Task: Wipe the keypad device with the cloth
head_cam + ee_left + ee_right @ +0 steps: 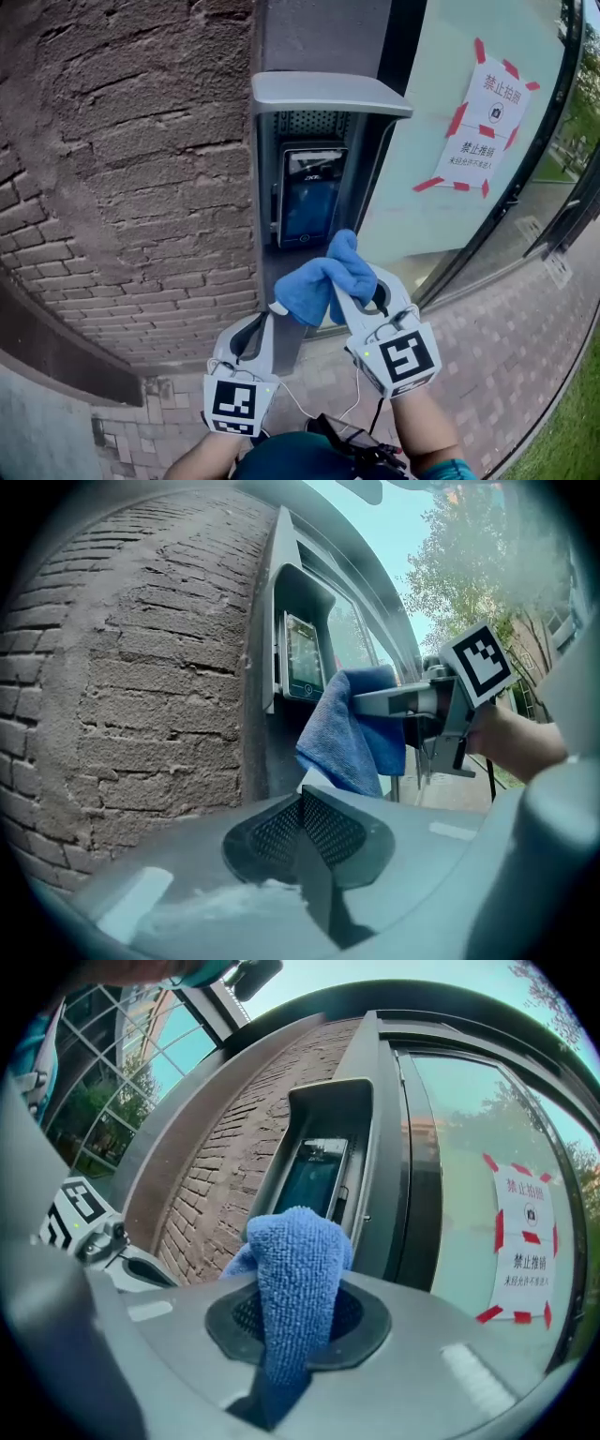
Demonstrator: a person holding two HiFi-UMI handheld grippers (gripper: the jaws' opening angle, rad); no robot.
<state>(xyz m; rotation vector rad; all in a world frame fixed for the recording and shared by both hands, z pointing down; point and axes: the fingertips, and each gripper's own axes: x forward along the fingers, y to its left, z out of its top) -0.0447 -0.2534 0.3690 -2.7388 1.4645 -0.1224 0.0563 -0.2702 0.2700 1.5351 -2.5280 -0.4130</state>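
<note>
The tips of the right claw are buried under the cloth in the head view, so its grip is read from the right gripper view. There the claw is clenched on the blue cloth, which rises between the jaws and folds over at the top. The left claw is held just left of the cloth. In the left gripper view the jaws of this claw are pressed together with nothing between them.

The keypad device is set back in a grey hooded housing on a dark pillar, with a brick wall to the left. Only a dark, reflective screen can be made out on it, and no separate keys can be told. The cloth is held up near the device's lower right corner. Whether it touches the device cannot be told from any view. Both forearms are cut off at the bottom edge of the head view.

Two claws, one cloth and one keypad device are counted. One paper notice, fixed with red tape strips, is seen on the glass pane to the right.
</note>
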